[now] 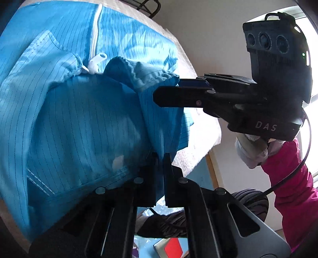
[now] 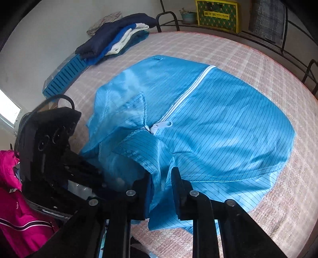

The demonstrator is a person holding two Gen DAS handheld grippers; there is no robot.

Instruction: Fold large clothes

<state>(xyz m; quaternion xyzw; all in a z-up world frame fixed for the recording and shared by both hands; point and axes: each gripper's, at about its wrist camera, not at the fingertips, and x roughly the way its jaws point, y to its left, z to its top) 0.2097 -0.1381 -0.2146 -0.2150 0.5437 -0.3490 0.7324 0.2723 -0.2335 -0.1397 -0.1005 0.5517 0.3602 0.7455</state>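
A light-blue pinstriped jacket (image 2: 208, 129) with a white zipper (image 2: 190, 89) lies spread on the pink checked bed cover (image 2: 248, 55). Its near part is lifted over the bed's edge. My left gripper (image 1: 161, 156) is shut on a fold of the blue fabric (image 1: 79, 119) at the bottom of the left wrist view. My right gripper (image 2: 161, 176) has a bunched strip of the jacket pinched between its fingers, near the collar. From the left wrist view the right gripper (image 1: 167, 88) comes in from the right, beside the elastic cuff (image 1: 143, 73). The zipper pull (image 1: 97, 61) lies just beyond.
A stack of folded clothes (image 2: 119, 37) sits at the far left of the bed on a blue slatted crate (image 2: 63, 77). A black metal rail (image 2: 167, 19) and a yellow-green box (image 2: 217, 14) stand behind. A person's pink sleeve (image 1: 292, 178) is at the right; dark shoes (image 1: 165, 224) are on the floor.
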